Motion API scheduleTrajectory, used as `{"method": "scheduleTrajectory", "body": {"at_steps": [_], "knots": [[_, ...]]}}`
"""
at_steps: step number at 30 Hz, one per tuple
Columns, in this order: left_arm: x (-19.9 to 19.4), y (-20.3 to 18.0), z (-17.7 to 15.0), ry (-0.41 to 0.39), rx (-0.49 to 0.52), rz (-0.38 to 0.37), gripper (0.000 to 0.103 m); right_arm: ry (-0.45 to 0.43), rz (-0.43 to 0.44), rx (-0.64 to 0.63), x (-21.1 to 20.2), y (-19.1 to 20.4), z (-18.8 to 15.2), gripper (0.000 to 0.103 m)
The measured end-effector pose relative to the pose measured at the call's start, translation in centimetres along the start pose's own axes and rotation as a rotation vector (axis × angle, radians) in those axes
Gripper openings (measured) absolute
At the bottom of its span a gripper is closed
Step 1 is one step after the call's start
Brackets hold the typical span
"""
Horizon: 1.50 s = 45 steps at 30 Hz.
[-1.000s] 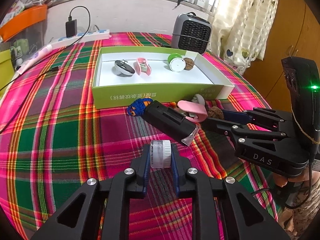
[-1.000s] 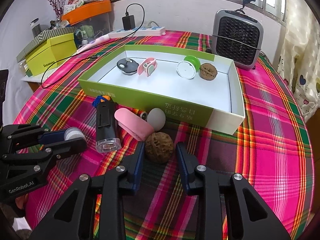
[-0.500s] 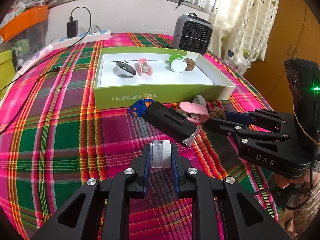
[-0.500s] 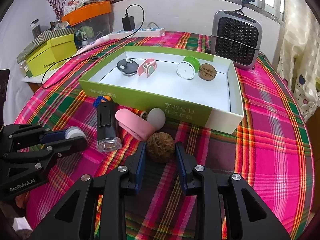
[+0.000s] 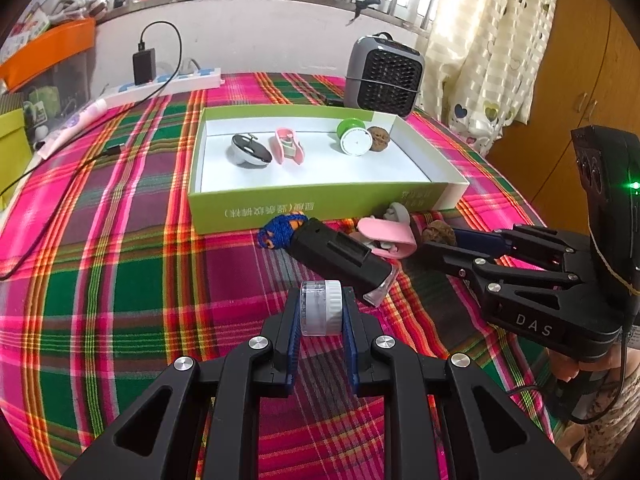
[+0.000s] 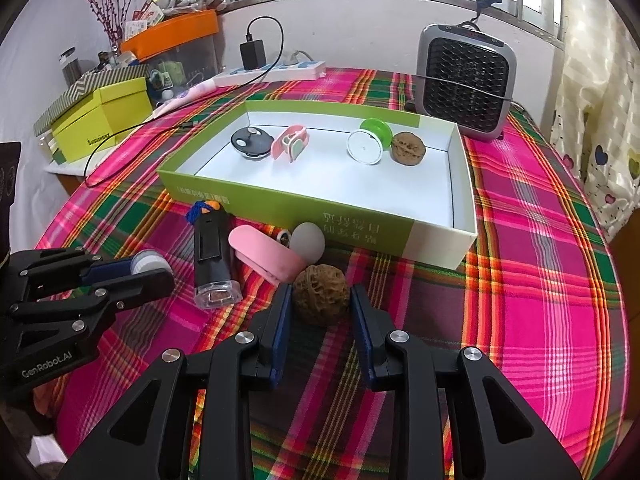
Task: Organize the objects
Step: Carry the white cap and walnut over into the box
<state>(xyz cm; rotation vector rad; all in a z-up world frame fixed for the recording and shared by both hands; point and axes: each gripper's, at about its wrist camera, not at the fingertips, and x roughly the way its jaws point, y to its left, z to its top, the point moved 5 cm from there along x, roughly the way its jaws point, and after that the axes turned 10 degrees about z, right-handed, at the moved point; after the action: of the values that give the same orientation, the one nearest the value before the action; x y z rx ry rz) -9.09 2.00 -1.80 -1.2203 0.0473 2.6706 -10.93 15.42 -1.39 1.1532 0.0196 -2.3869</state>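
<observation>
Between the left gripper's blue pads sits a small clear jar with a white cap, clenched on its flat ends and lifted clear of the plaid cloth; a grip across the flat faces probably keeps the round body from rolling out. The right gripper brackets a walnut that rests on the cloth, both pads at its sides. Judged from the narrow gap and the snug fit, the fingers are closed on the nut, though it is not lifted yet. Just beyond the walnut, touching or nearly so, lie a pink clip, a grey egg-shaped piece and a black flashlight with a blue cord at its tail, all crowded against the near wall of the green box. The box stands open-topped with its long side toward both grippers, likely the collecting place. Count inside the box: one black-and-white disc, one pink clip, one green-and-white round case, one walnut. Count outside: one jar (held), one walnut (gripped), one pink clip, one grey piece, one flashlight. Totals: walnuts two, pink clips two, all else single. Behind the box stands one small grey heater.
</observation>
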Motion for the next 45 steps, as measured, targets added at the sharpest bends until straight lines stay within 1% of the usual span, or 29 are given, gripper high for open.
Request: {"method": "scheduleTrajectory", "body": {"at_steps": [9, 15, 26, 36, 45], "knots": [[-0.3, 0.1, 1.0, -0.014, -0.001, 0.000, 0.017, -0.020, 0.025, 0.006, -0.6, 0.1, 0.7, 0.030], [-0.3, 0.3, 2.0, -0.025, -0.007, -0.001, 0.017, -0.032, 0.025, -0.003, -0.7, 0.3, 1.5, 0.030], [-0.1, 1.1, 4.8, -0.059, -0.011, 0.015, 0.017, -0.051, 0.028, -0.022, -0.6, 0.4, 3.7, 0.030], [1.8, 2.2, 6.9, -0.052, -0.030, 0.027, 0.017, -0.046, 0.023, -0.036, 1.0, 0.0, 6.0, 0.030], [4.0, 2.9, 7.9, -0.029, -0.028, 0.047, 0.017, -0.031, 0.023, -0.036, 2.7, -0.7, 7.8, 0.030]]}}
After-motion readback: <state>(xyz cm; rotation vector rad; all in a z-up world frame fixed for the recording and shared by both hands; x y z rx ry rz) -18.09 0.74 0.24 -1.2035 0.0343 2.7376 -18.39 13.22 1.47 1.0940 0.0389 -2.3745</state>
